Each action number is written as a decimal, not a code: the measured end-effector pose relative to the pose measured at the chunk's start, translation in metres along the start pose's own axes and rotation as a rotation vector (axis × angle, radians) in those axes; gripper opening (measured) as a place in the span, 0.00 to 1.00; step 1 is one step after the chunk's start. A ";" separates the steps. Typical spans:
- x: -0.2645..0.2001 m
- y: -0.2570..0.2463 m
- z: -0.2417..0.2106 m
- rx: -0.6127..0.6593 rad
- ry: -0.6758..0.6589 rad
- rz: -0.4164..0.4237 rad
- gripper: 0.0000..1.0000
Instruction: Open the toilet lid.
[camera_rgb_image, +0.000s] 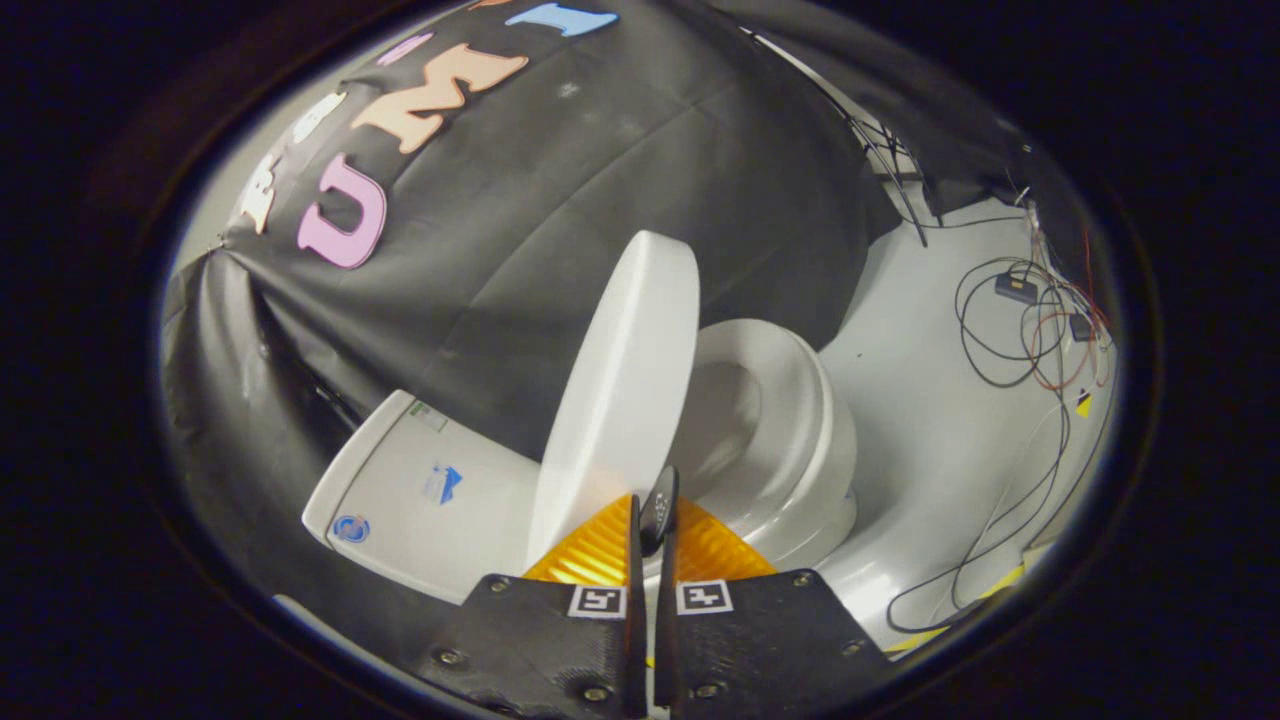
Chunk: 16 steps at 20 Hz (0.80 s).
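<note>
- gripper (651, 520) fingers nearly together, pinching edge of toilet lid (620, 380)
- lid raised, standing on edge between tank (420, 490) and bowl (790, 440)
- cables (1010, 340) on floor beyond bowl

toilet lid (620, 380): plain white
toilet seat (800, 400): white
tank (420, 490): white, small blue stickers
floor (930, 400): pale grey
cables (1010, 330): black, some red
booth wall (600, 200): black cloth
gripper (650, 520): fingers pressed together, black-and-white square markers
</note>
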<state>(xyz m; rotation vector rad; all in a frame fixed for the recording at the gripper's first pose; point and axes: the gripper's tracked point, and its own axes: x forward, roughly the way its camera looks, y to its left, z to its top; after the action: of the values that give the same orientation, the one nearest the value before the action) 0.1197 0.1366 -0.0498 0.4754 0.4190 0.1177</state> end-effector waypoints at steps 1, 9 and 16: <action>-0.002 0.010 0.001 -0.029 -0.011 0.000 0.04; -0.020 0.064 0.009 -0.269 -0.093 -0.057 0.04; -0.027 0.103 0.010 -0.416 -0.139 -0.072 0.05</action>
<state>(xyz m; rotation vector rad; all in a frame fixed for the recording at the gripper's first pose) 0.0978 0.2179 0.0167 0.0577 0.2645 0.0984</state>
